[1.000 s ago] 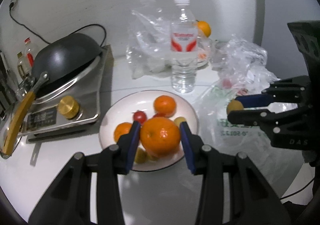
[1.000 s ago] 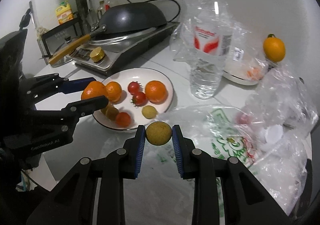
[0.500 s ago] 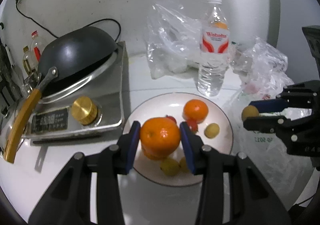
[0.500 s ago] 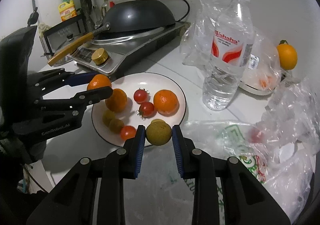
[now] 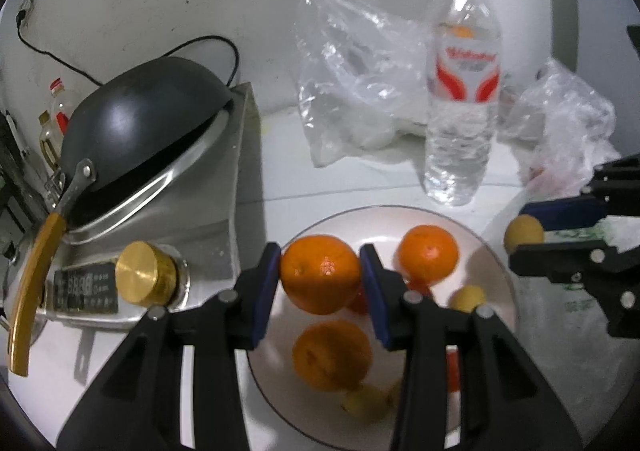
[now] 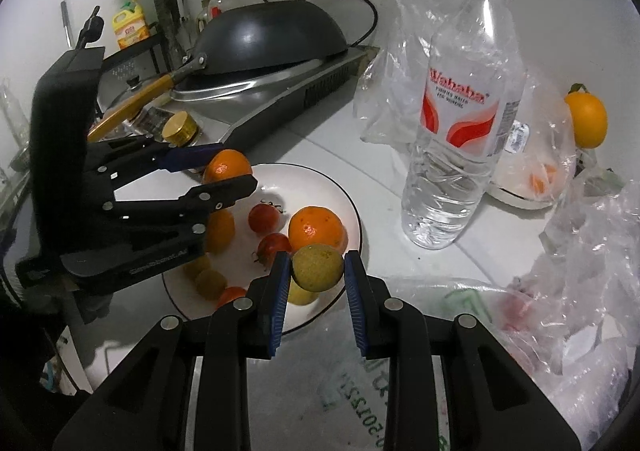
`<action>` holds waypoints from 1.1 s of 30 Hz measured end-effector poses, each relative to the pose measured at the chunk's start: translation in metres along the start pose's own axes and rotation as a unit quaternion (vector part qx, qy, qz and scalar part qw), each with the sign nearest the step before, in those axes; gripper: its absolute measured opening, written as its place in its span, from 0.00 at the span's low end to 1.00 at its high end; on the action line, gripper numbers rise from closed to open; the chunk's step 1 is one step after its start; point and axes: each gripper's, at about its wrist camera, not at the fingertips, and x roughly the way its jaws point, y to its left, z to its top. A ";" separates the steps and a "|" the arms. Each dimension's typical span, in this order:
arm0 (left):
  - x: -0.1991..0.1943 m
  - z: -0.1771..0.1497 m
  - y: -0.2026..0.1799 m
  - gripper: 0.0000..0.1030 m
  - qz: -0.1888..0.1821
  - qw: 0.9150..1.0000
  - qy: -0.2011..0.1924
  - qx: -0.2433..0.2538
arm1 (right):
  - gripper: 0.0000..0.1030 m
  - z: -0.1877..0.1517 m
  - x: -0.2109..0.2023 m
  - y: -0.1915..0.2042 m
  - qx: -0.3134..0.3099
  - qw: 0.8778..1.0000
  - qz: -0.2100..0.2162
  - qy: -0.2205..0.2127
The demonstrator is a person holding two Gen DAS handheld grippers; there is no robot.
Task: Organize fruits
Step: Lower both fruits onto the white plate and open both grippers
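Both grippers have drifted leftward over the plate (image 6: 352, 207) since a second ago, so the wok and cooker now loom larger in the left wrist view and the plate sits directly under the fingers. At far left a black wok (image 5: 136, 123) with a yellow-brown handle rests on a steel cooker (image 5: 200, 235) whose dark display panel shows digits too blurred to read, beside a brass knob (image 5: 140, 273). On the shelf beyond, seen from the right wrist, stands a yellow bottle (image 6: 128, 29) with a red label I cannot make out. Next comes the left gripper (image 5: 320, 275), angled downward over the plate's left part, its blue pads pressed on either side of a large orange (image 5: 320, 273) held above the dish. Below it on the plate lie another orange (image 5: 332, 355), a third orange (image 5: 428, 253), cherry tomatoes (image 6: 264, 217) and small yellow fruits (image 5: 466, 297). Further right, the right gripper (image 6: 317, 277) tilts steeply down at the plate's near rim, nearly closed on a small yellow-green fruit (image 6: 317, 267) clamped between its pads. Behind stands a clear water bottle (image 6: 464, 131) with a red-and-white label reading "Wahaha". Crumpled clear plastic bags (image 6: 592, 251) lie at right, one flat bag under the right gripper carrying green print, unreadable here. A lone orange (image 6: 586, 121) sits at far right.
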 end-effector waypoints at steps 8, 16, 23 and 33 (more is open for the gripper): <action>0.019 0.001 -0.006 0.41 0.025 0.999 0.017 0.014 | 0.29 0.001 0.014 -0.009 0.006 1.000 0.009 0.006; 0.016 0.001 -0.001 0.41 0.032 0.999 0.012 -0.001 | 0.29 -0.002 0.020 -0.003 0.002 1.000 0.011 0.014; -0.007 0.000 0.005 0.41 0.021 1.000 -0.002 -0.016 | 0.29 -0.003 0.022 0.015 -0.010 1.000 0.022 0.019; -0.035 -0.018 0.018 0.42 0.013 0.999 -0.005 -0.044 | 0.29 -0.005 0.037 0.032 -0.013 0.999 0.041 0.033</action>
